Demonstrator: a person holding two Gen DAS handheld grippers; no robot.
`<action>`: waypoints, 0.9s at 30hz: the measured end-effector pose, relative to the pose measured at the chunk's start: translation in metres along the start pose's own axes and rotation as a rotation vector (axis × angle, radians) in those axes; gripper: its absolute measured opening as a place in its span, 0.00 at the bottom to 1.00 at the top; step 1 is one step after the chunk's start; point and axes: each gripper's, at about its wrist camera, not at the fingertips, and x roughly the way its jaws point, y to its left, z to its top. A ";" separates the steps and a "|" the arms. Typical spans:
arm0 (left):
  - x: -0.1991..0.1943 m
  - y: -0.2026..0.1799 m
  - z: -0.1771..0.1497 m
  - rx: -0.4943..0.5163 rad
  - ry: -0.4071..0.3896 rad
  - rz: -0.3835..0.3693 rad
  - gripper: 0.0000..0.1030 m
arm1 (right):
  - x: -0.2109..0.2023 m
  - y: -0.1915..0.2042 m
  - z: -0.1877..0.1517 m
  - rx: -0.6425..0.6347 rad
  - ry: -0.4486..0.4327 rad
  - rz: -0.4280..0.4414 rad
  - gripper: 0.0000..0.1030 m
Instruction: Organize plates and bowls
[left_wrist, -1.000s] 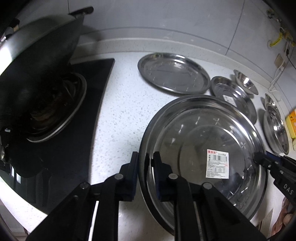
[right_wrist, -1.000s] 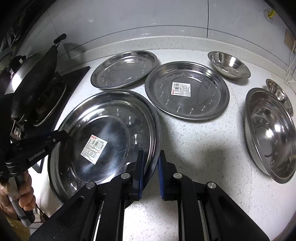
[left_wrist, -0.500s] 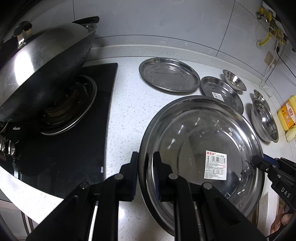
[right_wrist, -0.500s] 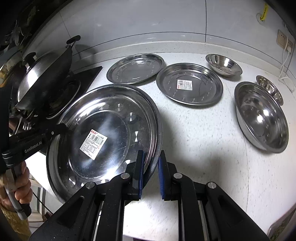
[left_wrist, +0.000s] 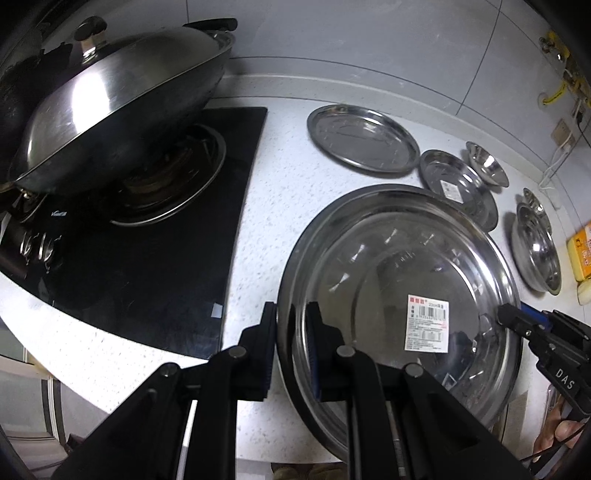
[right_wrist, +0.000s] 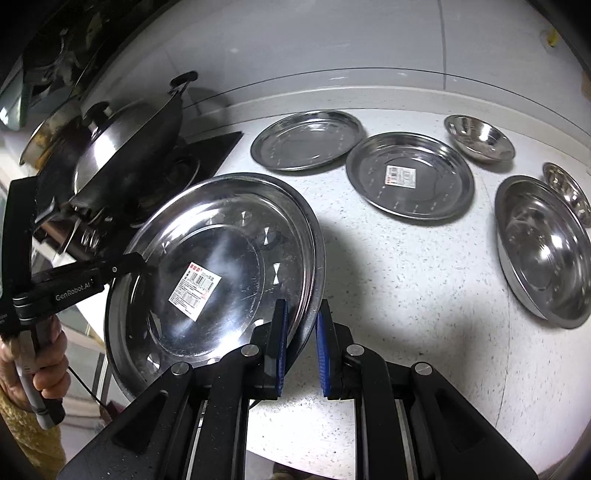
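Note:
A large steel plate with a barcode sticker is held in the air above the white counter by both grippers. My left gripper is shut on its left rim. My right gripper is shut on its right rim; the plate tilts up toward the stove. On the counter lie a plain steel plate, a stickered plate, a small bowl, a large bowl and another small bowl behind it.
A lidded wok sits on the black gas stove at the left. A yellow packet lies at the far right of the counter. The tiled wall runs along the back. The counter's front edge is just below the grippers.
The large plate has risen off the counter in both grippers and come back toward the front edge. The other plates and bowls have not moved.

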 end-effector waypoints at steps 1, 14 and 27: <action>0.001 0.002 -0.001 -0.003 0.004 -0.004 0.14 | 0.002 0.000 -0.001 -0.005 0.007 0.001 0.13; 0.049 0.012 -0.006 0.098 0.100 -0.094 0.14 | 0.034 0.004 -0.012 0.029 0.077 -0.081 0.13; 0.067 0.018 -0.006 0.148 0.117 -0.116 0.14 | 0.057 0.005 -0.010 0.090 0.138 -0.152 0.13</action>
